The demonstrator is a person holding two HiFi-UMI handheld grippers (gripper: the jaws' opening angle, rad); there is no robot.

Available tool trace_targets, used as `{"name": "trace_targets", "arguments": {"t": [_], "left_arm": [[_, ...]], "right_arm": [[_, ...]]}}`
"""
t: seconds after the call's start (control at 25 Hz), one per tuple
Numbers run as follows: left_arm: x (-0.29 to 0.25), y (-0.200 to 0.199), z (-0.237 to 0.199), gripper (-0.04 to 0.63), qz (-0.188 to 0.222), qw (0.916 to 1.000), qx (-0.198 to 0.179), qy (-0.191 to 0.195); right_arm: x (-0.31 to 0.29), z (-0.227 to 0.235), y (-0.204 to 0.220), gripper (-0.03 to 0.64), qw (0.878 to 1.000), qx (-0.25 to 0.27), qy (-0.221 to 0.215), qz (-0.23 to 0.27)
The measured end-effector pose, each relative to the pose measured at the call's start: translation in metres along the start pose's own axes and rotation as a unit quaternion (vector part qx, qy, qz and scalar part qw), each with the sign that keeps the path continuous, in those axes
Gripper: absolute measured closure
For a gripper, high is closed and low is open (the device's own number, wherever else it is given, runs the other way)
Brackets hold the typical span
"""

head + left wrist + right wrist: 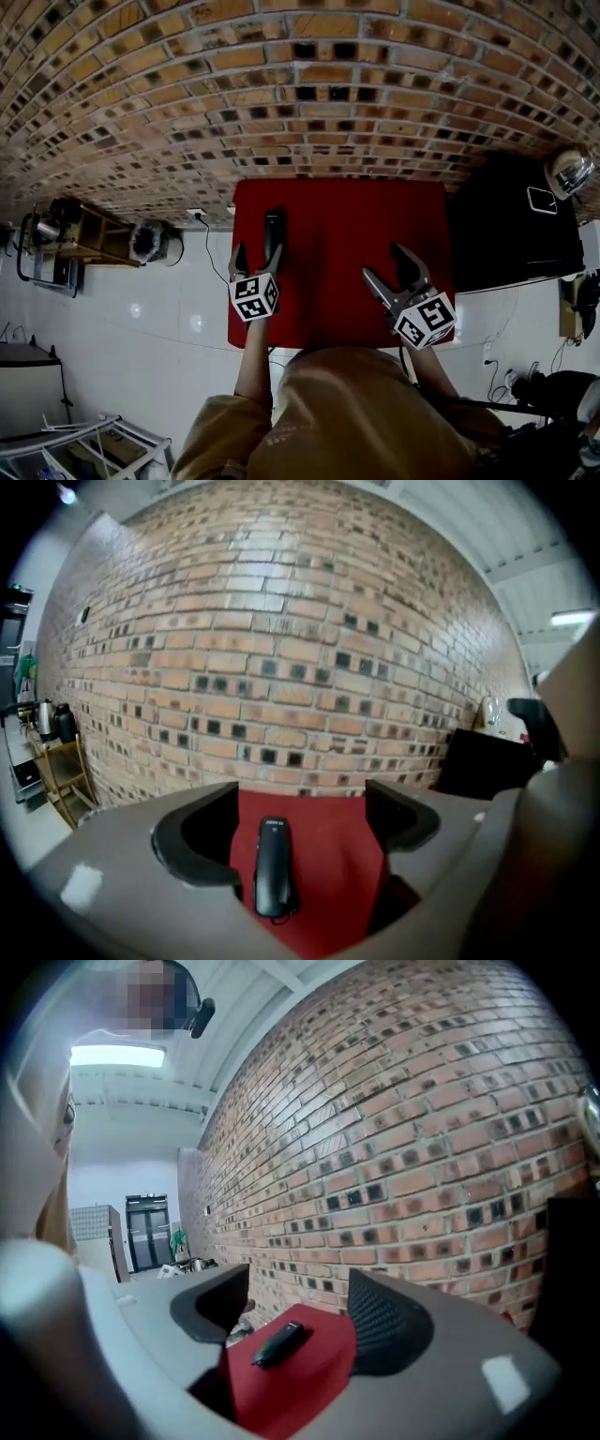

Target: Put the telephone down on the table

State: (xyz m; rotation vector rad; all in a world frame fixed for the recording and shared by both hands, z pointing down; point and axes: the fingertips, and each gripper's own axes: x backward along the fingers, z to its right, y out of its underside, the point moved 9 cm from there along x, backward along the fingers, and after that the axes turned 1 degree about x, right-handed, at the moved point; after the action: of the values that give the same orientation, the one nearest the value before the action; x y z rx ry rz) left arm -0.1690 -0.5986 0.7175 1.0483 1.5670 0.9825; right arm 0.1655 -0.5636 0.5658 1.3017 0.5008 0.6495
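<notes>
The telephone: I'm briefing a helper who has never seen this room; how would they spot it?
Find the brick wall, then the red table against it. The telephone lies flat near the table's left edge in the head view. It is a slim black handset, the only thing on the red top, unlike the bulky black cabinet to the right.

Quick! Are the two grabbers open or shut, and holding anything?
Left gripper: open, empty; the slim black telephone handset lies on the red table ahead of it.
Right gripper: open, empty.

Print on telephone (272, 864) too small to read, table (375, 216) near edge partly behind person (356, 412)
</notes>
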Motion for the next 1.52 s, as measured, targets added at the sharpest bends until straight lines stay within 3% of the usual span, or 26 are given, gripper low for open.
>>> {"name": "trace_targets", "arguments": {"t": [0.12,0.24,0.4,0.48,0.6,0.72,0.88,1.04,1.2,1.52], "left_arm": [[0.055,-0.057,0.03,0.167,0.086,0.996,-0.017,0.018],[0.097,-0.098,0.058,0.167,0.141,0.9882,-0.052,0.033],[0.136,-0.143,0.1,0.169,0.15,0.9797,-0.128,0.036],[0.143,-0.156,0.114,0.169,0.174,0.9723,-0.148,0.048],[0.148,-0.156,0.12,0.169,0.136,0.9794,-0.144,0.04],[0.144,-0.153,0.119,0.169,0.189,0.9748,-0.113,0.034],[0.139,-0.153,0.125,0.172,0.202,0.9739,-0.093,0.048],[0.139,-0.154,0.133,0.172,0.174,0.9761,-0.118,0.056],[0.141,-0.162,0.146,0.172,0.204,0.9691,-0.12,0.069],[0.148,-0.171,0.15,0.172,0.213,0.9678,-0.108,0.08]], "right_arm": [[0.0,-0.008,-0.013,0.298,1.0,0.003,-0.003,0.021],[0.007,-0.015,-0.027,0.297,0.998,0.002,0.008,0.061],[0.022,-0.022,-0.05,0.298,0.992,0.043,0.041,0.115],[0.027,-0.025,-0.057,0.298,0.987,0.063,0.061,0.133],[0.032,-0.025,-0.059,0.298,0.984,0.079,0.078,0.138],[0.038,-0.025,-0.06,0.299,0.984,0.083,0.083,0.134],[0.048,-0.019,-0.059,0.299,0.984,0.082,0.091,0.131],[0.054,-0.016,-0.059,0.299,0.983,0.081,0.097,0.133],[0.062,-0.017,-0.06,0.299,0.982,0.077,0.103,0.137],[0.062,-0.014,-0.061,0.299,0.983,0.07,0.104,0.137]]}}
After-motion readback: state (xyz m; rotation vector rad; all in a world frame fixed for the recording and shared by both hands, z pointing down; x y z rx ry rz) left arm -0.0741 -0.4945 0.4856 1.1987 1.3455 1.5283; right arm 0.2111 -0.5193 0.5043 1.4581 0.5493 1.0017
